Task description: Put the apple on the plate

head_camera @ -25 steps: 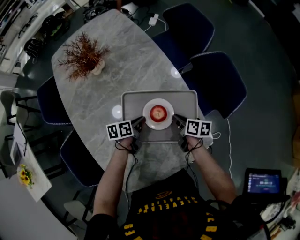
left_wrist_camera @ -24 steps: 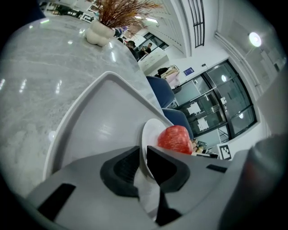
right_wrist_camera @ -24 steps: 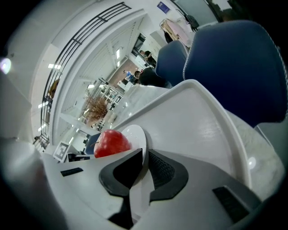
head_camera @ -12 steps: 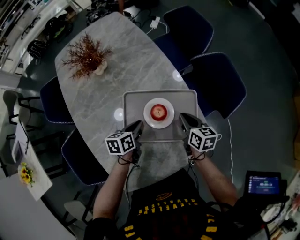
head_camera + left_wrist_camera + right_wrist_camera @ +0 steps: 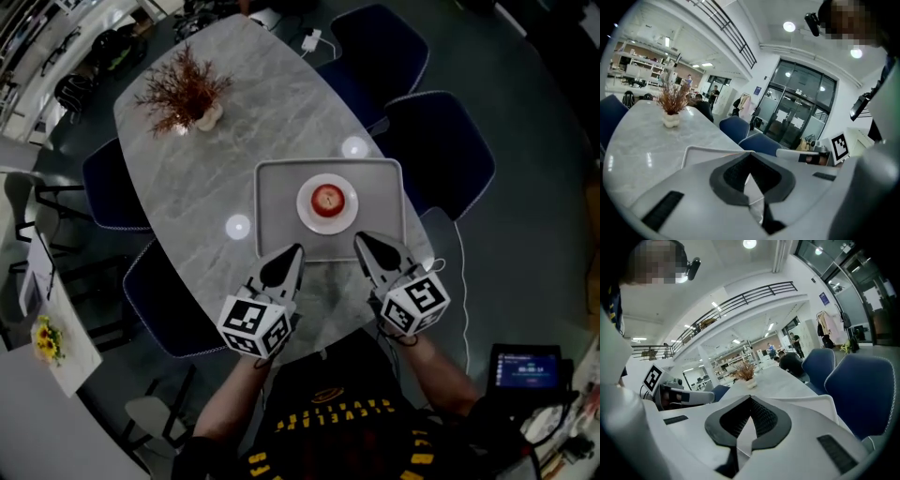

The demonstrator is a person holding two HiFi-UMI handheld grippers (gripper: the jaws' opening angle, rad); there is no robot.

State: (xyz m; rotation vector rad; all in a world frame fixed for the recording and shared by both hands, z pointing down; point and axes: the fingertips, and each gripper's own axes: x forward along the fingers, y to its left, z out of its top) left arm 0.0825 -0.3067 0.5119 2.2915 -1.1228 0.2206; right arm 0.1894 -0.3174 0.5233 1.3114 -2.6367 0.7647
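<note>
Far left and well beyond your left fingers: dried-branch arrangement (image 5: 183, 92) in a small pale pot, standing on the grey marbled table (image 5: 187, 178).

Left gripper (image 5: 296, 250): held over the near table edge, tips just over the near rim of the tray (image 5: 277, 225). Marker cube (image 5: 253, 328) toward you. In the left gripper view your fingers (image 5: 729, 176) are pressed together at the tips and pinch nothing; only a sliver of tray surface shows through the gap behind the tips. The tray's raised rim runs left of them.

Centre: apple (image 5: 327, 199), red, sitting on the white plate (image 5: 304, 206), and the plate sits in the middle of the tray. From your left fingers it lies ahead and to the right; from your right fingers, ahead and to the left. It sits between the two sets of tips, clear of both, with bare tray in between. Neither gripper view shows the apple; the fingers block that line.

Right gripper (image 5: 360, 240): mirrors the left, tips over the tray's near rim, cube (image 5: 417, 305) toward you. In the right gripper view your fingers (image 5: 726, 420) are likewise closed tip to tip, empty. Tray corner shows just right of them; the branch arrangement stands straight ahead, far down the table.

Right of your right fingers, off the table: dark blue chairs (image 5: 441, 150).
</note>
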